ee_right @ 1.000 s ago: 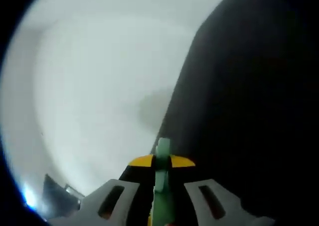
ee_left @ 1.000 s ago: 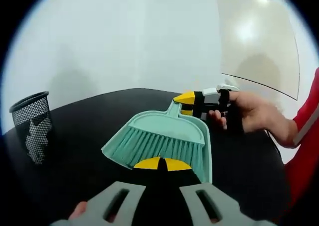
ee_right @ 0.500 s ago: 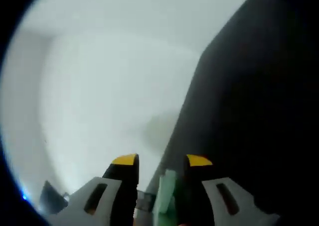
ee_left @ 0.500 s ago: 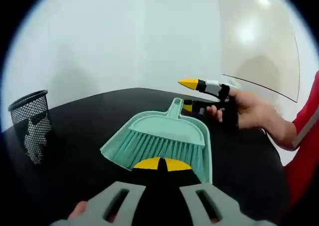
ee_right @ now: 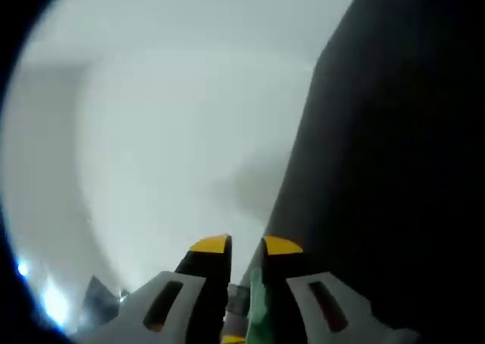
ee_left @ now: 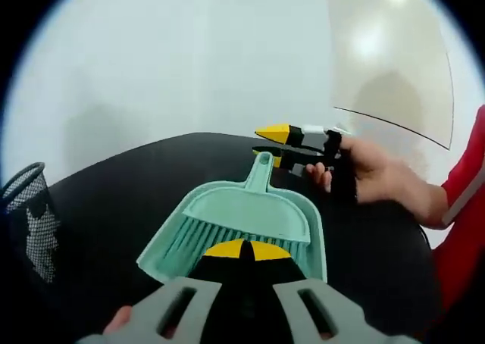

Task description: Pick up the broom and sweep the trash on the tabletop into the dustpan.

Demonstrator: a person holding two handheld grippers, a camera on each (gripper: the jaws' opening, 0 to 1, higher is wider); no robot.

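Spreading under everything, the black tabletop point(ee_left: 114, 207) carries a mesh bin point(ee_left: 26, 219) at its left edge and the teal dustpan point(ee_left: 250, 215) near the front edge. Inside the pan lies the broom point(ee_left: 227, 234), bristles soft, plastic light and stiff (best taken by its rigid back). The left gripper point(ee_left: 242, 250) is clamped shut there on the broom. At the pan's handle, the right gripper point(ee_left: 274, 145) has jaws parted a little astride it. A second ago they pinched that handle; since then they have let go.
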